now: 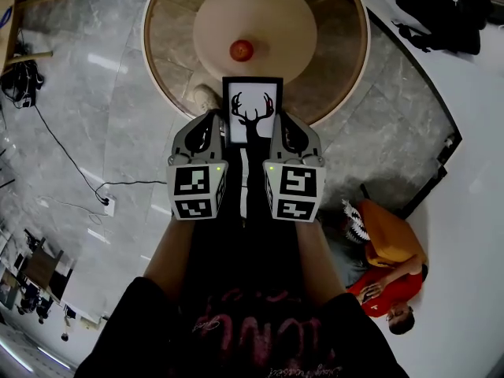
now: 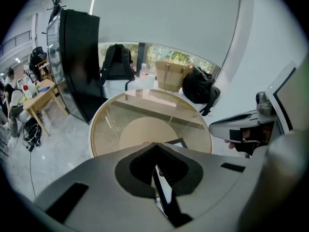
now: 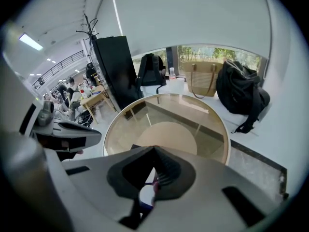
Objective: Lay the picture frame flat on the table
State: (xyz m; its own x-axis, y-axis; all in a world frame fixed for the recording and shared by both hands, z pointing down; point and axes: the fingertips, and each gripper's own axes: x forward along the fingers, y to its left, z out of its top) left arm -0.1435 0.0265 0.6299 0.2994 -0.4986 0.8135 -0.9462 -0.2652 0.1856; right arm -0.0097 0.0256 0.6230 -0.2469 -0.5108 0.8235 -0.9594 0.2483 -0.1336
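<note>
Picture frame [image 1: 252,110], seemingly upright, over table [image 1: 340,85]

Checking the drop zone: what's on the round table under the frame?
Only a red round object shows on the glass table, beyond the picture frame. The near rim behind the frame is covered.

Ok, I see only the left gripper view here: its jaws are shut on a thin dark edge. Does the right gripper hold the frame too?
Observer: Yes. In its own view the right gripper is shut on the other side edge of the picture frame.
Operator: Is anything on the table where the frame would lie?
Observer: One small red round thing sits near the middle of the round glass table, beyond the frame's top edge.
Operator: Which face looks up?
Observer: The picture side, a black deer head on white, faces the head camera.
</note>
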